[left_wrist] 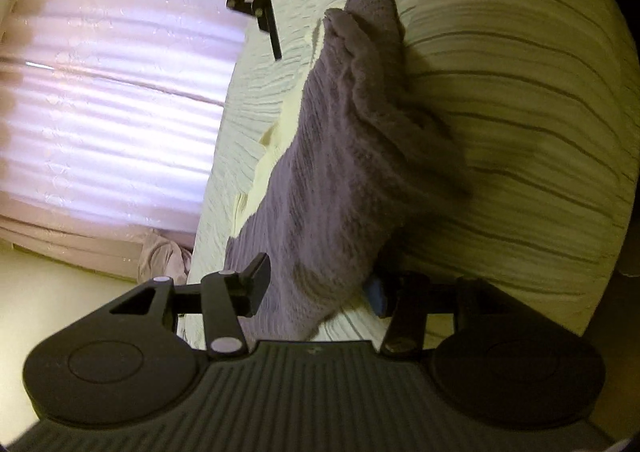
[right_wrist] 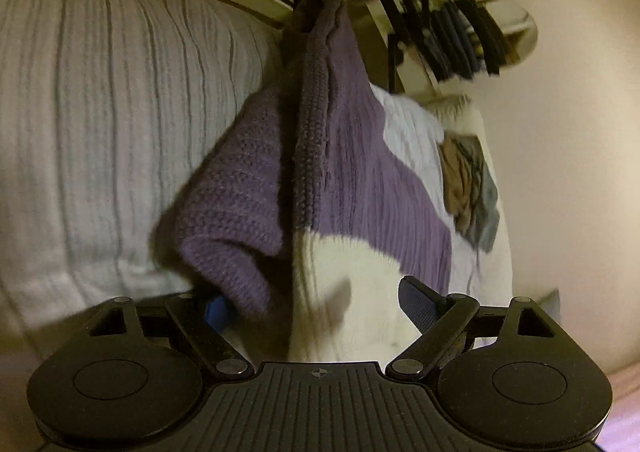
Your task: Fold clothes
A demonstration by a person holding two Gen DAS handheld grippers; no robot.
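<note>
Across the bed (left_wrist: 520,91), on its pale ribbed cover, lies the purple knit sweater (left_wrist: 340,155), bunched into a long ridge between the two tools. It has a white panel (right_wrist: 352,292), seen in the right wrist view at 6 o'clock, just ahead of the right tool.

Left tool (left_wrist: 316,292): jaws released, spread apart, purple knit lying between them. The blue pad (left_wrist: 376,294) on the 3 o'clock finger sits at the cloth edge; cannot tell if it touches. Not clamped.

Right tool (right_wrist: 316,304): jaws released and spread wide. A purple fold sags over the 9 o'clock finger by its blue pad (right_wrist: 218,312); the white panel fills the gap. The 3 o'clock finger stands clear of the knit. No grip.

Each tool shows in the other's camera at 12 o'clock, at the far end of the sweater; the two face each other along the ridge. In the left wrist view the far tool's fingers are visibly splayed.

Left wrist view, 9 o'clock: pink pleated curtain (left_wrist: 112,99), lit from behind, beside the bed.

Right wrist view, 3 o'clock: a small pile of tan and grey clothes (right_wrist: 468,187) on the bed, well apart from the sweater. At 1 o'clock: dark garments hanging in a row (right_wrist: 460,39). Both blurred.
</note>
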